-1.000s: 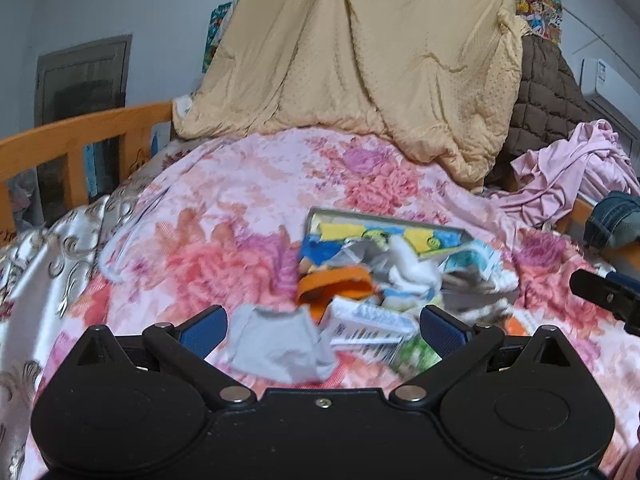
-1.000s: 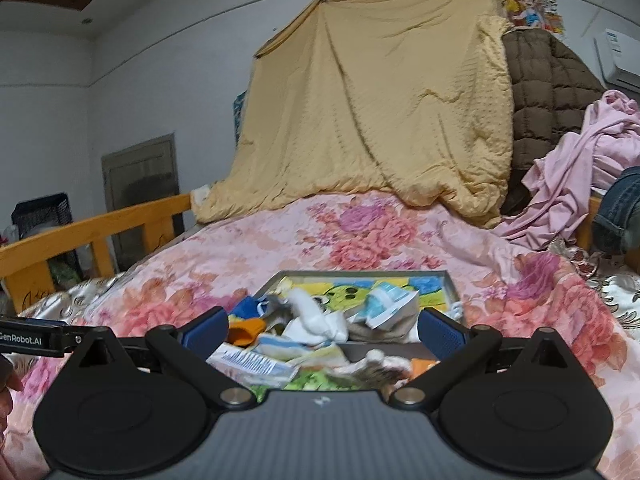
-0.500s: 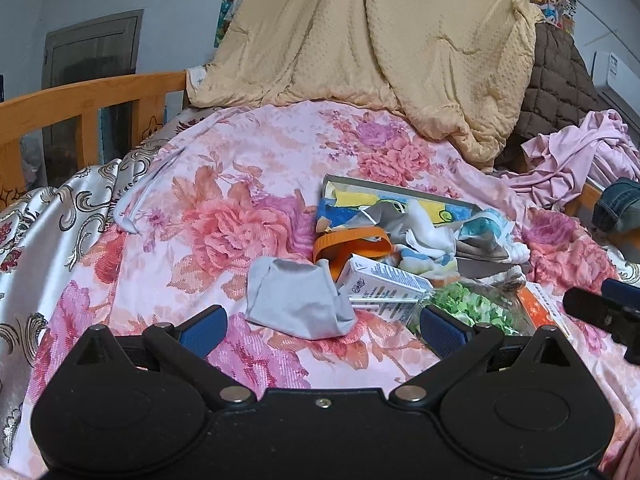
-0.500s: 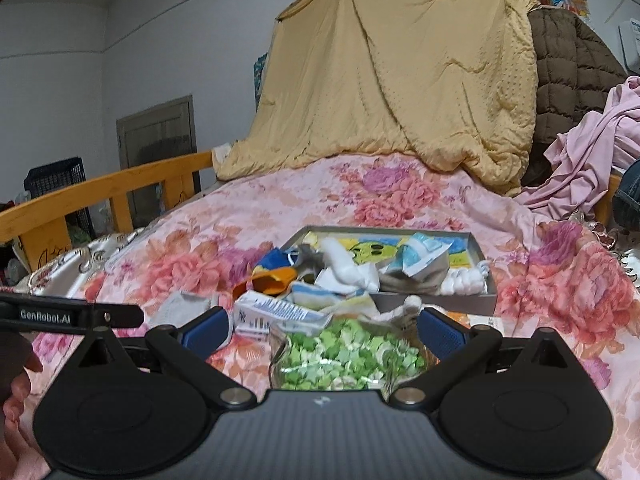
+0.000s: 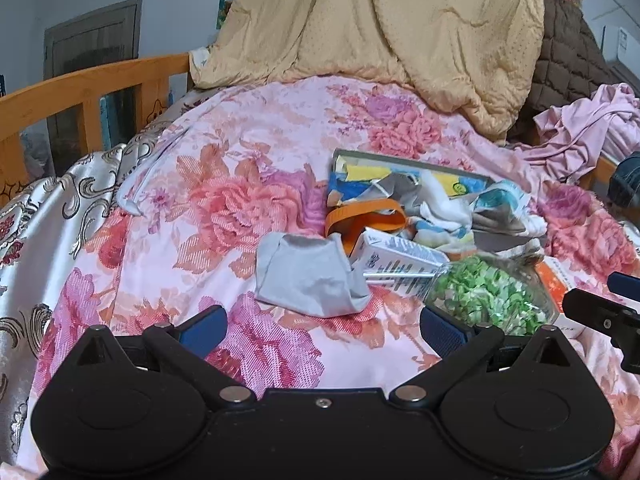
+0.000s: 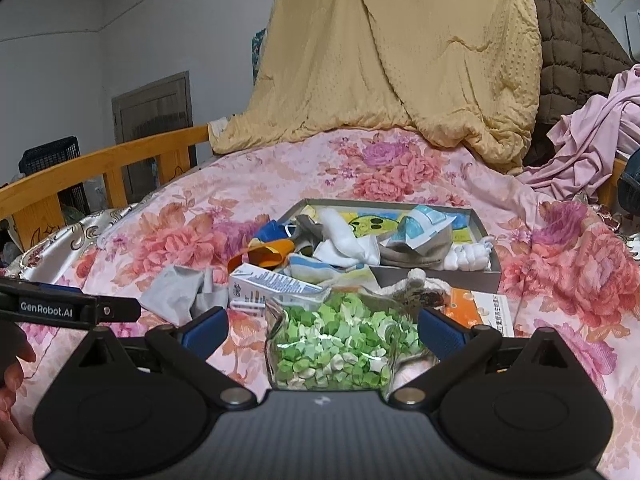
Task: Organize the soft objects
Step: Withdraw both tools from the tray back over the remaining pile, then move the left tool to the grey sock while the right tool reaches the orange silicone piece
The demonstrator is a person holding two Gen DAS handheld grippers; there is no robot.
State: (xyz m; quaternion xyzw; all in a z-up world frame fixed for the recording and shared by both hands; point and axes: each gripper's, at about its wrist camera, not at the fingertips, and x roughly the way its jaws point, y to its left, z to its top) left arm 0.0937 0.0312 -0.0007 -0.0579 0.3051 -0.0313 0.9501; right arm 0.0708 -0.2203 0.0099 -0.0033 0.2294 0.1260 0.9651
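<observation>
— Between my spread left gripper (image 5: 322, 326) fingers, nothing held; right gripper (image 6: 322, 326) spread too. What's nearest?
— Grey cloth (image 5: 310, 276) just ahead on the bedspread (image 5: 224, 200). Probably light, floppy; pinch a raised fold.

One grey cloth (image 5: 310, 276), one tray (image 6: 494, 266), one white carton (image 6: 276, 282).

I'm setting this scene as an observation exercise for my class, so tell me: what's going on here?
A person holds a claw in each hand over a floral bedspread, sorting soft items. Both the left claw and the right claw are open and empty. A grey cloth lies just ahead of the left claw; a clear bag of green pieces sits between the right claw's fingers, ungripped. Socks and cloths fill a shallow box behind.
</observation>
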